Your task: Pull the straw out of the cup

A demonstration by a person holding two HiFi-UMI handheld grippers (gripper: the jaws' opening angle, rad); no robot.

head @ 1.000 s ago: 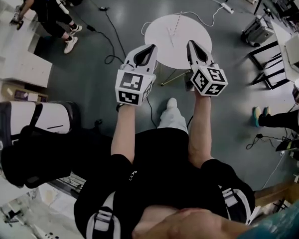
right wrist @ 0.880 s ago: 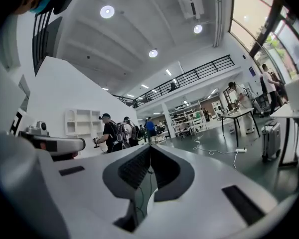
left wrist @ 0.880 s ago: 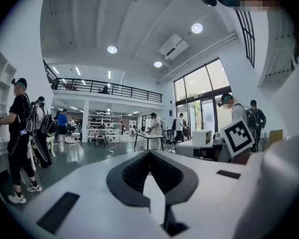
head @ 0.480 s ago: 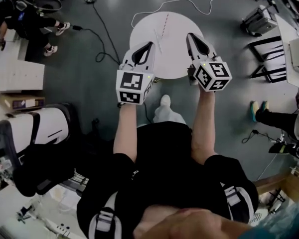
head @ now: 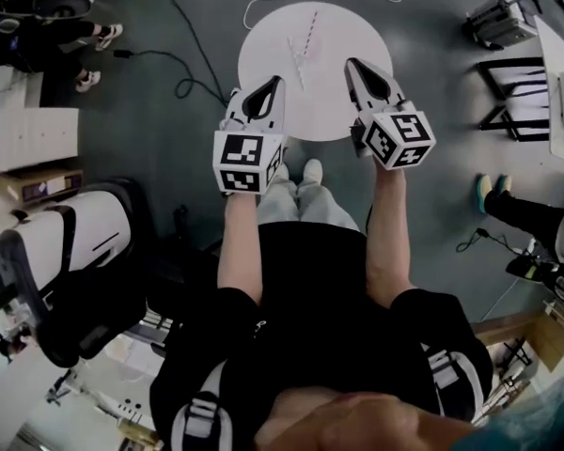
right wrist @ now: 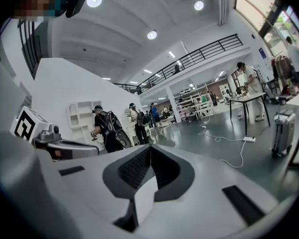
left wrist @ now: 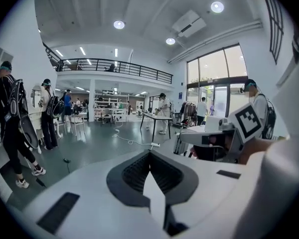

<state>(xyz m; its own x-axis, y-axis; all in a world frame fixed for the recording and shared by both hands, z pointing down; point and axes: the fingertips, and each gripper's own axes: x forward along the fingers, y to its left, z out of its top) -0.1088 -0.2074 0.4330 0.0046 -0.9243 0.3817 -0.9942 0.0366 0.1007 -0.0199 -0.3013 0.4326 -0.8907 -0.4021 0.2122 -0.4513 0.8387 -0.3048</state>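
A red-and-white striped straw (head: 307, 28) lies flat on the round white table (head: 348, 111) in the head view. Just below the straw is a faint pale shape (head: 296, 69); I cannot tell whether it is the cup. My left gripper (head: 275, 81) and right gripper (head: 351, 64) hover side by side over the table's near part, both shut and empty. In the left gripper view the left gripper (left wrist: 149, 151) points out across the room, its jaws meeting. In the right gripper view the right gripper (right wrist: 150, 146) does the same. Neither gripper view shows the table or straw.
Cables (head: 183, 36) run over the grey floor around the table. Black-framed racks (head: 512, 101) stand to the right, and a white machine (head: 75, 238) to the left. People (head: 28, 12) are at the upper left, and another person's shoe (head: 489, 188) is at the right.
The table has come closer and now sits under both gripper tips. The person's feet have come together. Both grippers stay shut and level.
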